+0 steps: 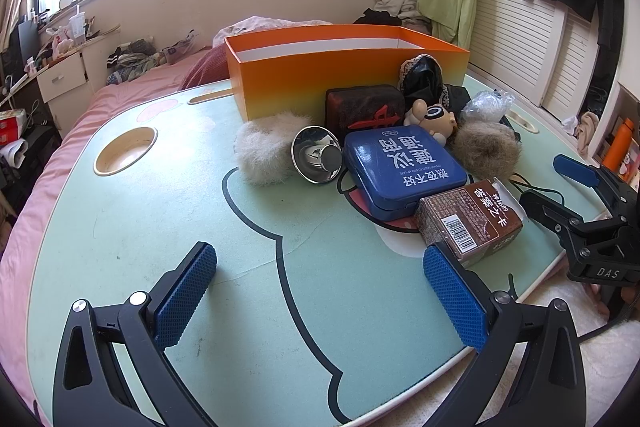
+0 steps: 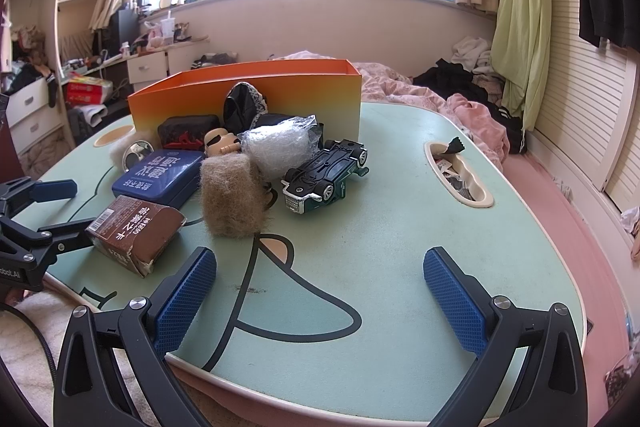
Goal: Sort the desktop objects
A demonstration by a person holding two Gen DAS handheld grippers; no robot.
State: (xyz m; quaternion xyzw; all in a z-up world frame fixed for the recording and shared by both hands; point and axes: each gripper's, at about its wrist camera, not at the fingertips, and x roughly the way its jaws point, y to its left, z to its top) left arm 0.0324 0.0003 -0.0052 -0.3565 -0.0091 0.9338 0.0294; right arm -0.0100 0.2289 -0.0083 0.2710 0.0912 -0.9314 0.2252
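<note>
While both the left hand-held gripper (image 1: 320,291) and right hand-held gripper (image 2: 320,291) hover released and empty over the bench (image 2: 400,227), the clutter sits heaped against the orange box (image 1: 320,83). Reaching for the brown carton (image 1: 468,219) at the bench edge could nudge it off, and the toy car (image 2: 326,177) may roll.

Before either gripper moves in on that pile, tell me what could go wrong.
The objects are packed tight: lifting the blue tin may drag the brown carton leaning on its edge. The steel bowl lies tipped on its side and could roll. The toy car is upside down, so wheels and chassis offer poor grip. Both grippers, left and right, are open and empty.
</note>
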